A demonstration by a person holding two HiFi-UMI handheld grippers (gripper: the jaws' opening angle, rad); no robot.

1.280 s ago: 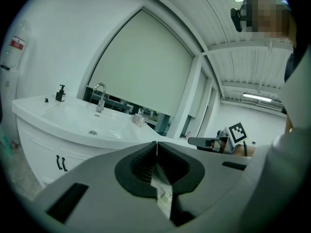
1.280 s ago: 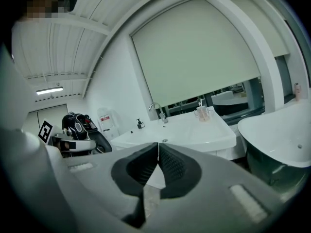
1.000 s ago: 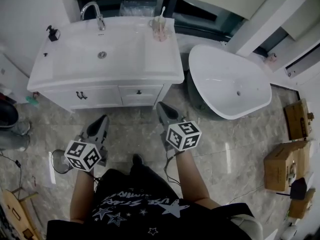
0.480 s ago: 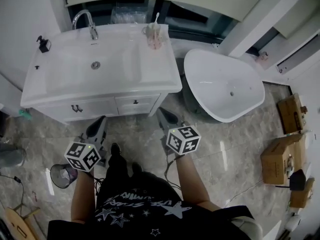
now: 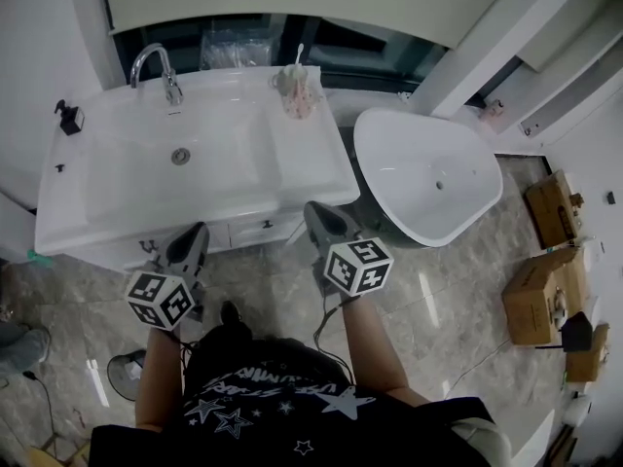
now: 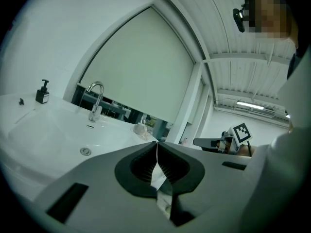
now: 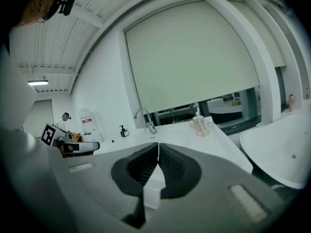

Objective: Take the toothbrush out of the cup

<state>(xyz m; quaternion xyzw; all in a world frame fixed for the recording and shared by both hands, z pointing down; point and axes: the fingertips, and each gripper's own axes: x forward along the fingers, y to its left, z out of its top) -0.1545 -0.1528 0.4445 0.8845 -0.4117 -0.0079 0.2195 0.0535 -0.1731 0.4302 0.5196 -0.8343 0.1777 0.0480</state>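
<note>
A pale pink cup [image 5: 298,95] stands at the back right corner of the white sink counter [image 5: 311,163], with a white toothbrush [image 5: 297,59] sticking up out of it. The right gripper view shows the same cup [image 7: 200,124] far ahead; the left gripper view shows the cup [image 6: 141,129] small, beyond the basin. My left gripper [image 5: 191,240] hangs in front of the cabinet, jaws shut and empty. My right gripper [image 5: 320,218] is at the counter's front right edge, also shut on nothing. Both are well short of the cup.
A chrome faucet [image 5: 156,66] and a black soap pump [image 5: 69,117] stand at the back of the basin [image 5: 175,163]. A white bathtub [image 5: 428,178] lies to the right of the cabinet. Cardboard boxes [image 5: 545,290] sit on the marble floor at far right.
The person has stepped closer to the sink: counter and cup have slid down the head view toward the grippers. Both grippers stay shut and held low.
</note>
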